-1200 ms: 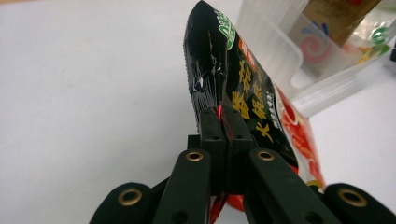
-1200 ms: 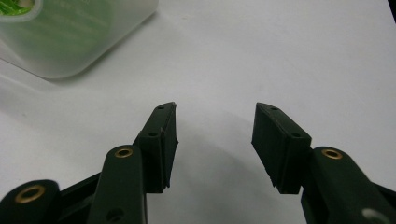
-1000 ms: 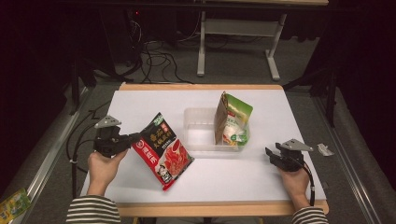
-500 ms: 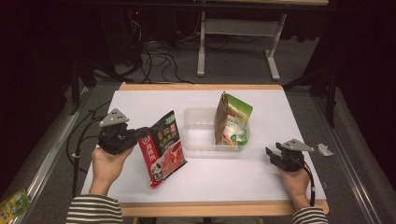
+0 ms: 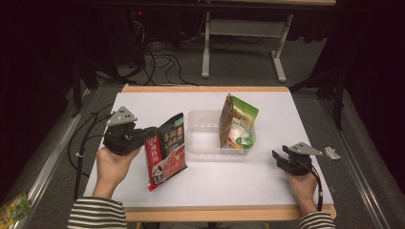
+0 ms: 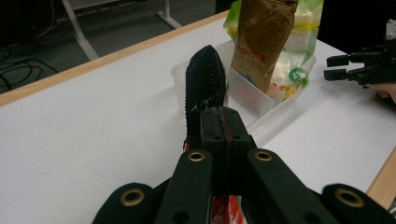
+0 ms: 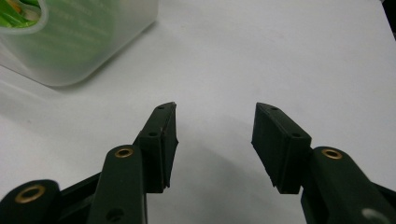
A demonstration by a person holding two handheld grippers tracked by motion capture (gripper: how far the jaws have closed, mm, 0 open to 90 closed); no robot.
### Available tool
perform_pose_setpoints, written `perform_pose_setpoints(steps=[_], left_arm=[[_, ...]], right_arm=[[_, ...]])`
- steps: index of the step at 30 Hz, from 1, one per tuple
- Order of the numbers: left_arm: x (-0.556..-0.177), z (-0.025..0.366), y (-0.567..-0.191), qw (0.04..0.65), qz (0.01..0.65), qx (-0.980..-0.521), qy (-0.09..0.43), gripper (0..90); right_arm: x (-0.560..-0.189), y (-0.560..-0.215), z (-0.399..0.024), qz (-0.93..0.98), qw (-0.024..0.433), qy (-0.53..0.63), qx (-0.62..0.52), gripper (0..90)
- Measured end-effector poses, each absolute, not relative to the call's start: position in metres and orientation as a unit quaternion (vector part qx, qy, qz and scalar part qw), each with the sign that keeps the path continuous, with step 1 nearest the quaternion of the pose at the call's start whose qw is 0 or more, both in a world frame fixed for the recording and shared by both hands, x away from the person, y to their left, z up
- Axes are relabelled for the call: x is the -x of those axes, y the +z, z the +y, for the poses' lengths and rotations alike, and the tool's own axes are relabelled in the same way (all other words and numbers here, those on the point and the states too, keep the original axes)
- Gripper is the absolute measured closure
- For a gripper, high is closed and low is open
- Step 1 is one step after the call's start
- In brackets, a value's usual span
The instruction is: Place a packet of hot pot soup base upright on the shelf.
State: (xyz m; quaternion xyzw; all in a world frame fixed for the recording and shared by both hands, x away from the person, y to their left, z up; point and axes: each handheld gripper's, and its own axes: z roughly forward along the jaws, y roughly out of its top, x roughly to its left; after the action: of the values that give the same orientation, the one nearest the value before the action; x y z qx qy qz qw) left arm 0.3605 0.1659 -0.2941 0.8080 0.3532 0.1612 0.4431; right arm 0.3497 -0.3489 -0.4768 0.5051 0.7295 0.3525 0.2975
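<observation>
My left gripper [image 5: 149, 137] is shut on the edge of a red and black snack bag [image 5: 166, 150], which hangs tilted above the white table left of a clear plastic tray [image 5: 203, 143]. In the left gripper view the jaws pinch the bag's black edge [image 6: 204, 86] at the gripper [image 6: 223, 122]. A green and brown bag [image 5: 236, 123] stands upright in the tray's right half; it also appears as the green and brown bag [image 6: 268, 42]. My right gripper [image 5: 279, 159] rests open near the table's right front, nothing between its fingers [image 7: 215, 135].
The tray's corner [image 7: 70, 56] lies ahead and left of the right gripper. A small wrapper [image 5: 331, 152] lies at the table's right edge. Another packet [image 5: 14, 207] is on the floor at the left. Cables and a desk frame stand behind the table.
The left gripper has lifted the red and black bag off the table and turned it more upright, moving it toward the tray. The right gripper has stayed still.
</observation>
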Motion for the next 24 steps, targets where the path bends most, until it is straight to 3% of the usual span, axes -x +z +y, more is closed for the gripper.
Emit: perform_pose_setpoints(steps=[24], left_arm=[[-0.372,0.132,-0.261,0.499,0.313,-0.799,0.12,90.0]], right_arm=[[-0.348,-0.477,-0.349,0.729,0.302,0.358,-0.5,50.9]])
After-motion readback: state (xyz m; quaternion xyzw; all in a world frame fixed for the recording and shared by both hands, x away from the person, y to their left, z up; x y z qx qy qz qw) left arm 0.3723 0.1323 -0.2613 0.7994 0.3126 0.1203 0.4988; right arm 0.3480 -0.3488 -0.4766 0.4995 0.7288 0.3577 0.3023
